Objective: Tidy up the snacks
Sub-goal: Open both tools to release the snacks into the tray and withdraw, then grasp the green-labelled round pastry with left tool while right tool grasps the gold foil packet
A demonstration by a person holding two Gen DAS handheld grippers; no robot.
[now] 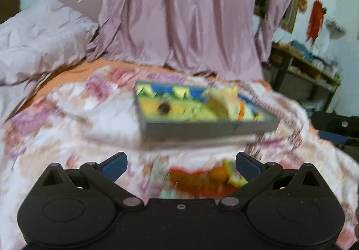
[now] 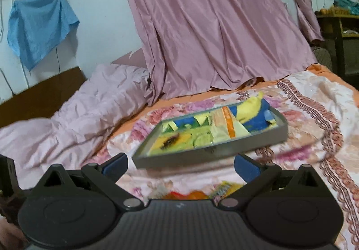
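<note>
A grey tray [image 1: 202, 130] with a bright printed floor lies on the flowered bedspread, holding a yellow snack packet [image 1: 224, 104]. In the right wrist view the same tray [image 2: 224, 149] holds a pale packet with an orange stripe [image 2: 226, 126] and a yellow packet [image 2: 251, 106]. A red and orange snack packet [image 1: 202, 179] lies on the spread just ahead of my left gripper [image 1: 180, 166], which is open and empty. My right gripper [image 2: 180, 168] is also open and empty, near the tray's front wall, with that red and orange packet [image 2: 193, 195] low between its fingers. The left view is blurred.
A pink curtain [image 2: 213, 25] hangs behind the bed. A crumpled pink quilt [image 2: 78, 104] lies at the left. A wooden shelf unit [image 1: 309, 66] with clutter stands at the right. A blue cloth [image 2: 38, 25] hangs on the wall.
</note>
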